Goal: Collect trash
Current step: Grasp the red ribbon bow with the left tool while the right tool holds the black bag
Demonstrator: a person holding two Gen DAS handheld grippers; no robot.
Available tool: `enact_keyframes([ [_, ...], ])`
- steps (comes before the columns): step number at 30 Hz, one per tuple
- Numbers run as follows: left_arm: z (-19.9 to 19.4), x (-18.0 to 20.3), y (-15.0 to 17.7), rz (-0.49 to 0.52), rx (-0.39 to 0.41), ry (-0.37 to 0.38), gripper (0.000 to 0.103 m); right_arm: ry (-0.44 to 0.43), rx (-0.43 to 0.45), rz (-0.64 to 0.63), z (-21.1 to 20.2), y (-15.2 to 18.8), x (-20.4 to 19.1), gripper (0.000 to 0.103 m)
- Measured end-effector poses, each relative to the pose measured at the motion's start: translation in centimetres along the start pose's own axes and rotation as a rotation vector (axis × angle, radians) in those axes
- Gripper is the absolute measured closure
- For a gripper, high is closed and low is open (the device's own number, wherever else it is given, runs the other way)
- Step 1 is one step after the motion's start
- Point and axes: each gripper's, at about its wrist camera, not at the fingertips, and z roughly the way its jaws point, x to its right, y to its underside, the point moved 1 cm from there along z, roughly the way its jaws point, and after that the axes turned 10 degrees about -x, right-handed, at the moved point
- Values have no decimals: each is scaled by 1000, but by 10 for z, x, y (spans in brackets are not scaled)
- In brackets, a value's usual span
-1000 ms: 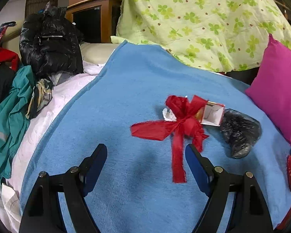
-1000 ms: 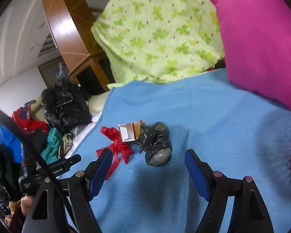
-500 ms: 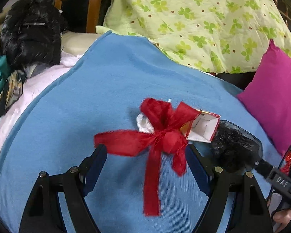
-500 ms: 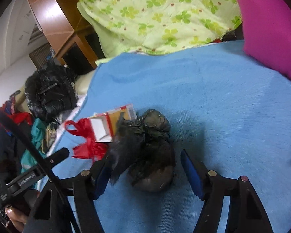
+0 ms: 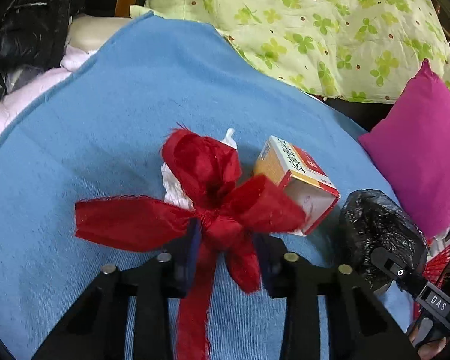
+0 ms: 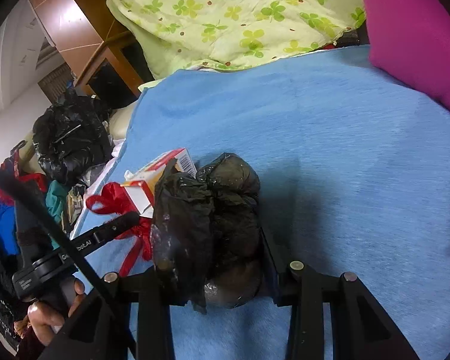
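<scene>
Bright red frayed fabric ribbon bow [image 5: 213, 207], crinkly black plastic bag [image 6: 213, 210], orange-red-and-white cardboard box [image 5: 297, 177], plain blue fuzzy blanket [image 5: 135, 105], lime quilt with green clovers [image 5: 315, 21], solid magenta pillow [image 5: 420, 150].

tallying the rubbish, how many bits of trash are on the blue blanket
4. The red ribbon is between the left gripper's fingers, white tissue behind it, an open box to its right, and the black bag in the right gripper. More may be hidden underneath.

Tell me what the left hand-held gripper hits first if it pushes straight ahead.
The left hand-held gripper is already clamped on the red ribbon bow; the crumpled white paper seems next, depth unclear.
</scene>
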Motion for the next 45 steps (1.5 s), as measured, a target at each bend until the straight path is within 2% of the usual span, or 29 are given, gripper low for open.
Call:
enact_keyframes([
  [1, -2, -2, 2, -10, -4, 10, 73, 1, 2, 0, -4, 1, 1, 63],
  [3, -7, -7, 9, -37, -16, 38, 87, 0, 12, 5, -14, 3, 3, 63],
  [4, -8, -10, 14, -44, -33, 47, 98, -6, 15, 7, -19, 4, 4, 63],
  [6, -10, -15, 21, -53, -53, 58, 98, -16, 21, 8, -30, 7, 4, 63],
  [10, -19, -13, 35, -3, -50, 25, 98, -27, 32, 3, -49, 14, 1, 63],
  [13, -37, -17, 41, 10, -13, 17, 98, -29, 27, 3, -56, 22, 1, 63],
  [16, -48, -22, 37, -17, 34, 18, 95, -23, 9, 8, -56, 27, 4, 63],
  [18, -49, -22, 32, -36, 47, 29, 82, -17, -1, 11, -53, 29, 5, 63],
  [19, -47, -21, 28, -44, 52, 20, 55, -18, -9, 16, -51, 30, 7, 63],
  [20, -45, -20, 24, -55, 64, 1, 34, -21, -15, 18, -50, 30, 7, 63],
  [21, -43, -18, 20, -67, 94, -22, 33, -24, -20, 21, -49, 30, 8, 63],
  [26, -23, -12, 3, -72, 96, -89, 33, -24, -28, 19, -45, 31, 8, 63],
  [29, -8, -21, -3, -149, 68, -43, 33, -24, -36, 23, -41, 31, 9, 63],
  [31, 1, -22, -6, -172, 55, -38, 33, -24, -45, 25, -39, 31, 10, 63],
  [33, 12, -26, -7, -204, 23, -26, 38, -24, -48, 25, -38, 32, 11, 63],
  [34, 14, -27, -5, -219, 17, -14, 45, -24, -47, 25, -38, 32, 11, 63],
  [35, 14, -26, -4, -227, 21, -8, 57, -26, -47, 24, -38, 31, 11, 63],
  [36, 13, -26, -2, -228, 13, 1, 60, -26, -45, 23, -39, 31, 11, 63],
  [40, 5, -30, 9, -263, -18, 65, 62, -28, -28, 23, -45, 30, 14, 63],
  [45, -15, -24, 31, -228, -57, 110, 64, -33, -6, 22, -56, 32, 16, 63],
])
